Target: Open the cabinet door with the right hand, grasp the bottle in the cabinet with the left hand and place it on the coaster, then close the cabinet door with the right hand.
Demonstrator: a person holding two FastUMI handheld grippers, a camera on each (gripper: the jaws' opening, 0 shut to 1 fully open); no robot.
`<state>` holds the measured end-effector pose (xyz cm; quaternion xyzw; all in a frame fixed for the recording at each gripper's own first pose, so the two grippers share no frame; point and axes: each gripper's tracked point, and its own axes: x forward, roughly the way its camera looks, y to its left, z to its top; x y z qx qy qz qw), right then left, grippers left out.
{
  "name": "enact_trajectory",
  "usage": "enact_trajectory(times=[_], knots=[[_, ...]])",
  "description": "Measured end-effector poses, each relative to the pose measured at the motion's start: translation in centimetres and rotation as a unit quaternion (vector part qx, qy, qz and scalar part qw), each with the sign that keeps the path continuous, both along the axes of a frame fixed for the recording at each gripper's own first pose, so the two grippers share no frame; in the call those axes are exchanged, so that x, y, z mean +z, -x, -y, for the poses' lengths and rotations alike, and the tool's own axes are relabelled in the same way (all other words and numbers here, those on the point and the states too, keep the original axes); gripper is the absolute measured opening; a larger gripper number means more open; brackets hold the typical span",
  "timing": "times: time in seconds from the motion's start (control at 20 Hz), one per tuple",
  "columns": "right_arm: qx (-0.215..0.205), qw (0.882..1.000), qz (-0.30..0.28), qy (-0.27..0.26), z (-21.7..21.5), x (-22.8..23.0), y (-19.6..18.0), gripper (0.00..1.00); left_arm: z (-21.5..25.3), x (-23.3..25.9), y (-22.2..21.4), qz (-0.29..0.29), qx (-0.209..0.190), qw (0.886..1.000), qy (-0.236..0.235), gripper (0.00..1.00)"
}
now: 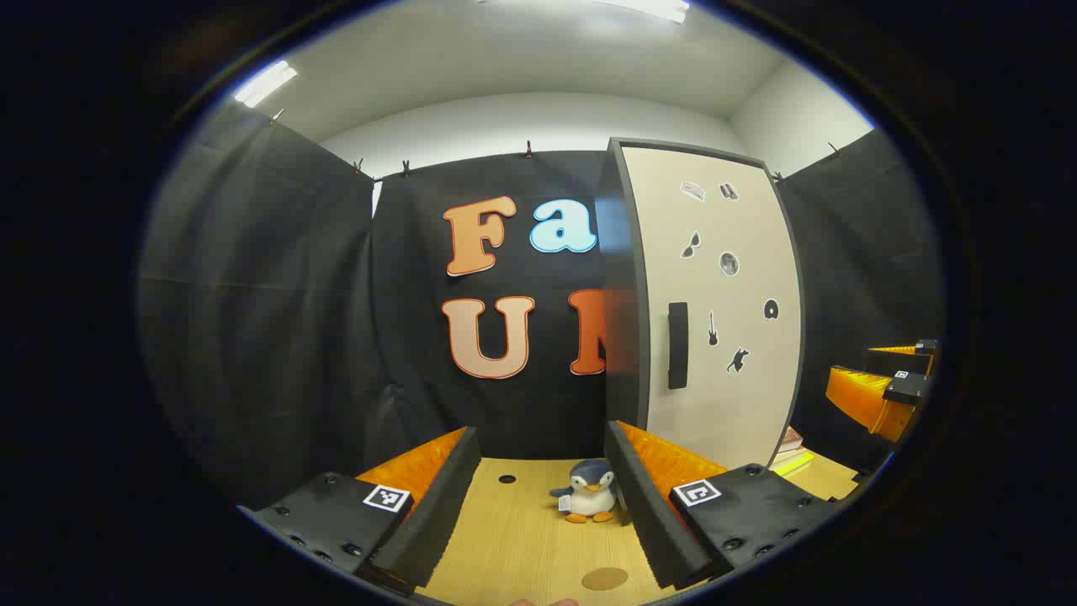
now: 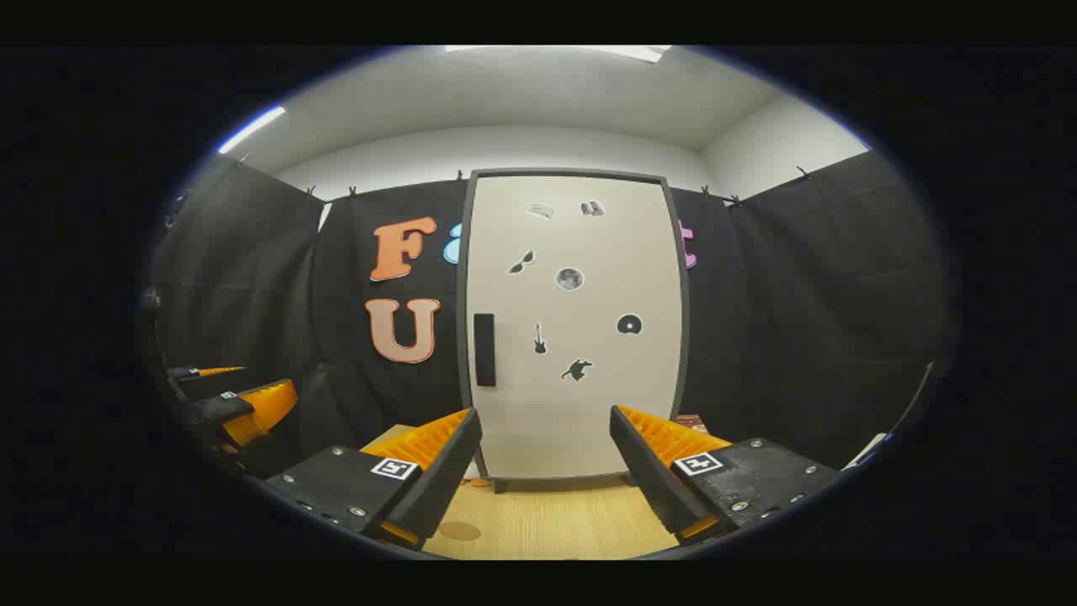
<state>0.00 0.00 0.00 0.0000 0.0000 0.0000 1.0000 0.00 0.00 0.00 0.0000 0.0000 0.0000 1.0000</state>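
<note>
Left hand-held gripper point(image 1: 543, 505): fingers spread wide, nothing between them, held above the wooden surface point(image 1: 522, 547). Between its fingers in the left gripper view: a small plush penguin point(image 1: 589, 492) standing on the surface, just beside the inner edge of the right-hand finger. A round brownish coaster point(image 1: 605, 578) lies flat on the surface nearer the camera, close to that same finger. A small dark hole point(image 1: 506, 479) in the surface sits farther back, left of the penguin.

Beyond that, the cabinet point(image 1: 623, 286) stands upright on the surface, seen at an angle: dark side panel plus pale door point(image 1: 724, 337), door flush and closed, dark vertical handle point(image 1: 677, 345) near its left edge, small stickers on the face. A few books point(image 1: 791, 450) lie at its right foot. The right hand-held gripper point(image 1: 896, 379) shows at the far right edge, apart from the cabinet.

Right hand-held gripper point(image 2: 547, 471): also wide open, empty, pointed square at the door point(image 2: 580, 404), not touching it. The handle point(image 2: 485, 349) is up and left of the fingers. The coaster point(image 2: 459, 531) sits by the left-hand finger. The left hand-held gripper point(image 2: 231, 396) shows at the left edge.

Bottle: can't tell where it is, door shut.
</note>
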Motion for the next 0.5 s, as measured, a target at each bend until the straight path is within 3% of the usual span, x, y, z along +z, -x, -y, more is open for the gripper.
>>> enact_trajectory(times=[0.1,0.15,0.5], knots=[[0.001,1.000,0.000,-0.002,0.04,-0.06,-0.06,1.00,-0.08,0.12,0.35,0.004,0.002,1.000,-0.004,0.98],[0.002,1.000,-0.001,-0.003,0.03,-0.11,-0.02,0.95,-0.19,0.23,0.53,0.006,0.004,1.000,-0.004,0.98],[0.003,1.000,-0.005,-0.002,0.32,-0.33,0.04,0.95,-0.21,0.35,0.73,0.009,0.009,1.000,-0.003,0.98]])
